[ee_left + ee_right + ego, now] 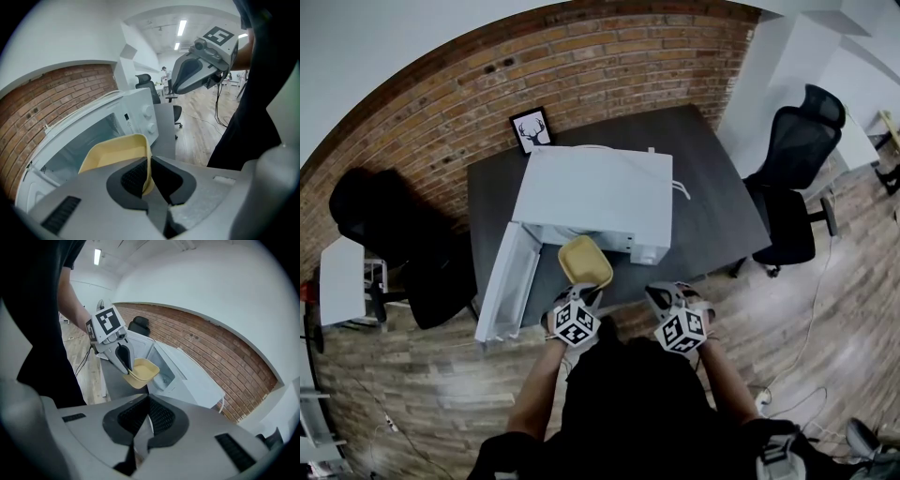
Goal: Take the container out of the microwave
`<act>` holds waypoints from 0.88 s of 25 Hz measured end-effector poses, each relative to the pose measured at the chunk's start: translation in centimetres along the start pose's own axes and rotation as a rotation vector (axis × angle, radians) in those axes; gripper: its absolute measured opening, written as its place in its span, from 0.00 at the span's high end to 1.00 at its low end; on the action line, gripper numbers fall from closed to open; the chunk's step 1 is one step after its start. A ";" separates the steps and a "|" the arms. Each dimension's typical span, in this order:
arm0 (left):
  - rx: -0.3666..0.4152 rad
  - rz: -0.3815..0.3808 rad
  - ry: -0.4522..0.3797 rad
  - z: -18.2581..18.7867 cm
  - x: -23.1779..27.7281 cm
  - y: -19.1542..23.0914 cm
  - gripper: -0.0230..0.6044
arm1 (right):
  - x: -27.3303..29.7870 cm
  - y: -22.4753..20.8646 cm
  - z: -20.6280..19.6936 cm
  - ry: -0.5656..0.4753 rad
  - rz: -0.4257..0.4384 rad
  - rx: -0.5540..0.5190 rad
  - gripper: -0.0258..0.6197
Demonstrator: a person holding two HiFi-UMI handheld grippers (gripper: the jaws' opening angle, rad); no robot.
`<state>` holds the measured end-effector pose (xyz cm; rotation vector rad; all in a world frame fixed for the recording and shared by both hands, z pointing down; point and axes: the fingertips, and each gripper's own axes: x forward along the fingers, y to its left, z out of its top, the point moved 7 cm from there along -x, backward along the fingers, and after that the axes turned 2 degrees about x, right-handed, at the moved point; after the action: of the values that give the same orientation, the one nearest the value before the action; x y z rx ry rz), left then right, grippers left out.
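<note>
Container: we see the yellow container [585, 260] outside the white microwave [595, 197], just in front of its open cavity, over the dark table [717, 192].
Left gripper: the left gripper [149, 176] has its jaws pinched on the container's near rim wall, one pad inside and one outside. The rest of the container sticks out ahead toward the microwave.
Right gripper: the right gripper [149, 416] has its jaws pressed together on nothing. It sits just beside the left gripper, apart from the container.
Door: we see the microwave door [506, 281] swung open at the left.
</note>
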<state>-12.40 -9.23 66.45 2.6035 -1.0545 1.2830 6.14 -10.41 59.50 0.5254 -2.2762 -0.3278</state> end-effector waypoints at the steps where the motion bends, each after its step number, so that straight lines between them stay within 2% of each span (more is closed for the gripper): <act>1: 0.000 0.000 0.001 0.0 -0.2 -0.4 0.92 | -0.1 0.2 0.0 -0.002 0.002 -0.003 0.96; 22: -0.015 0.031 0.017 2.4 -2.0 -7.2 0.92 | -3.1 2.0 -3.0 -0.041 0.070 -0.024 0.96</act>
<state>-7.30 -3.38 65.16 2.5711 -1.1020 1.2962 9.78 -7.39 60.35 0.4290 -2.3213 -0.3333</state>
